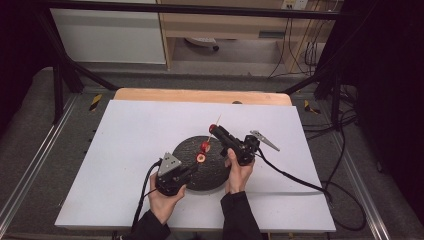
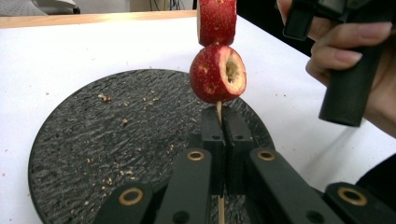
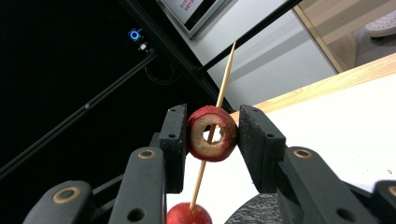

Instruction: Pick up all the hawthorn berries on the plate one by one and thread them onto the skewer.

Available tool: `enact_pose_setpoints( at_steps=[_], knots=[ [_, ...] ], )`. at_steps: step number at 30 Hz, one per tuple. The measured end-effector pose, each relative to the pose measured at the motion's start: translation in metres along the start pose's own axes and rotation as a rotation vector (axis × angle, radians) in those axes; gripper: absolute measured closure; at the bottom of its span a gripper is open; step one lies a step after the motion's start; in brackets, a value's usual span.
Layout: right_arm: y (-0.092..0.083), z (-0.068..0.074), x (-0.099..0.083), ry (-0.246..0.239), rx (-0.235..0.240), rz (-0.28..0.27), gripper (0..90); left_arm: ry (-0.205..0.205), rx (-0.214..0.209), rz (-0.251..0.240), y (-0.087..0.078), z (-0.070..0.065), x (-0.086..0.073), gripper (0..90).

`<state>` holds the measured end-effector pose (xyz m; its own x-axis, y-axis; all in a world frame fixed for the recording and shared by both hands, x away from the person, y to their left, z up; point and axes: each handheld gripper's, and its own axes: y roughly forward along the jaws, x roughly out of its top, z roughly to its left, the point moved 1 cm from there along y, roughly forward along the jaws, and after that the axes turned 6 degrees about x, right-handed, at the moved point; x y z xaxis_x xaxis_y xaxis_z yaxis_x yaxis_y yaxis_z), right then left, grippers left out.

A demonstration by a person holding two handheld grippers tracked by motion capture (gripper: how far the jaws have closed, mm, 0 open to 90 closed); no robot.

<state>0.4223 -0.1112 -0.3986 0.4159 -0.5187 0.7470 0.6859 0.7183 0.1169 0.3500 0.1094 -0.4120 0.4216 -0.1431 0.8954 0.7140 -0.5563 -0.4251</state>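
High view: the work in hand looks like threading cored red fruit rings onto a wooden skewer [image 1: 216, 122] above a dark slate plate [image 1: 187, 150] on the white desk [image 1: 125, 150]; the left claw [image 1: 192, 167] sits at the skewer's low end, the right claw [image 1: 216, 129] higher up along it, with two rings [image 1: 205, 146] on the stick between them.

Left gripper view: the left claw [image 2: 219, 122] is clenched on the thin skewer [image 2: 218, 109]; a ring [image 2: 217, 73] sits just above its tips, another [image 2: 216, 21] above that.

Right gripper view: the right claw [image 3: 212, 135] is grasping a third ring [image 3: 212, 133], the skewer [image 3: 224, 79] passing through its hole; the pointed tip stands well beyond the claw.

Next, I judge, that ring must slide down toward the others; that calls for keeping the hole in line with the stick.
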Motion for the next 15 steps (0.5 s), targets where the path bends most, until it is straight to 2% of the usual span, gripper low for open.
enact_pose_setpoints(
  at_steps=[7,15],
  knots=[
    [-0.0008,0.0009,-0.0052,-0.001,0.000,0.021,63.8,-0.003,0.001,0.001,0.0044,0.0010,0.0024,88.3],
    [-0.0024,0.0016,-0.0100,-0.024,-0.003,0.045,63.7,0.000,0.001,0.001,0.0073,0.0022,0.0027,88.3]
  ],
)
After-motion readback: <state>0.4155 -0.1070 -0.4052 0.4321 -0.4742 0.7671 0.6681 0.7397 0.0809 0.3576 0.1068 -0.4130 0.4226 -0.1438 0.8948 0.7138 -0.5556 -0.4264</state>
